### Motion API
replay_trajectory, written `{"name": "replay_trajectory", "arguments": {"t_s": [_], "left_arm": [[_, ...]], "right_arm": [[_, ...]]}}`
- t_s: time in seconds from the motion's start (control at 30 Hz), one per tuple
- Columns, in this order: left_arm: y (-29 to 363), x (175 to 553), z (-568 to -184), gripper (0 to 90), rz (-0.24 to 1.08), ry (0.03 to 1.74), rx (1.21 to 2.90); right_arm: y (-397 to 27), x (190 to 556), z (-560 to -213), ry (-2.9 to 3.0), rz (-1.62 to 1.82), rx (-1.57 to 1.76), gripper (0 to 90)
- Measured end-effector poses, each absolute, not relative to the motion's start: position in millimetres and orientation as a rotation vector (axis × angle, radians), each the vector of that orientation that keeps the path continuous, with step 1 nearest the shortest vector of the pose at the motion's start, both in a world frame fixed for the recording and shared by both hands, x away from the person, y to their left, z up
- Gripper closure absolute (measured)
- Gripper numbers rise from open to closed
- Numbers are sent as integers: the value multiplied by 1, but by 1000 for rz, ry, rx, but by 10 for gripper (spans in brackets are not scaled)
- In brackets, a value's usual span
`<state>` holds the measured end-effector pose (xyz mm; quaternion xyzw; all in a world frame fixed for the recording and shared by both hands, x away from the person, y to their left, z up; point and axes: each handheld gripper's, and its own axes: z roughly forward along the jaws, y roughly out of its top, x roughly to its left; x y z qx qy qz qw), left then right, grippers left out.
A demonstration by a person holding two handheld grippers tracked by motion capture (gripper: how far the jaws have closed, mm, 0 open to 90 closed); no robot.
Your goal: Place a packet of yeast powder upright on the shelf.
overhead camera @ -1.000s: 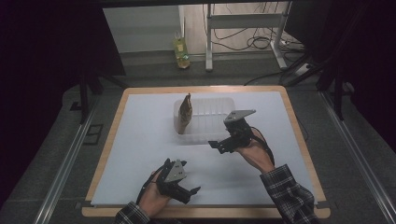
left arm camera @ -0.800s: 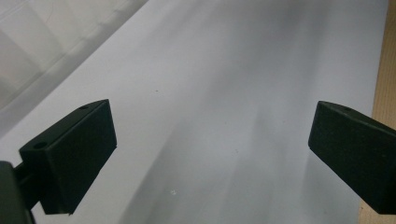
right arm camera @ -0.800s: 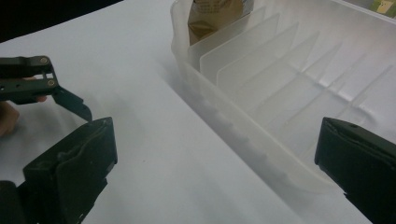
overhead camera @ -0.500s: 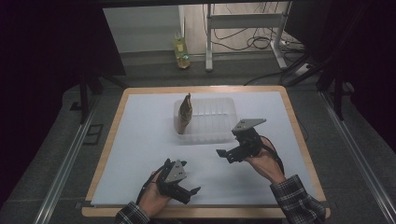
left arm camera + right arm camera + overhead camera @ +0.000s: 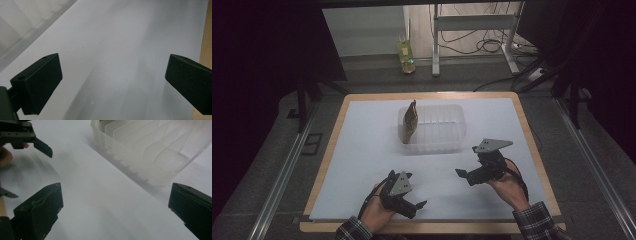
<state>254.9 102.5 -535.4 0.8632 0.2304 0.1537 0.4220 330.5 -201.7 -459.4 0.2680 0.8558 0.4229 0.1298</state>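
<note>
Fingers (image 5: 37, 210) of right gripper (image 5: 472, 176) spread wide, nothing held; same for left gripper (image 5: 412, 206), parked near front edge. Right gripper now pulled back from clear rack (image 5: 437, 127) toward person. Brown item (image 5: 410, 122) upright in rack's left slot. Judged: placement done, retreat phase.

Clear ribbed plastic rack (image 5: 439, 128) mid-table, a brown flat piece (image 5: 410, 121) upright in its left end
</note>
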Motion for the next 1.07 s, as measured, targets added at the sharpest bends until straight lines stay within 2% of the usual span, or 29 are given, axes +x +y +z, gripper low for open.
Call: {"name": "replay_trajectory", "arguments": {"t_s": [0.73, 1.07], "left_arm": [[101, 254, -536, 9, 385, 573, 2169], [101, 255, -536, 9, 387, 569, 2172]], "right_arm": [[-247, 289, -490, 2506, 1124, 805, 0], [-257, 282, -510, 2581, 1019, 839, 0]]}}
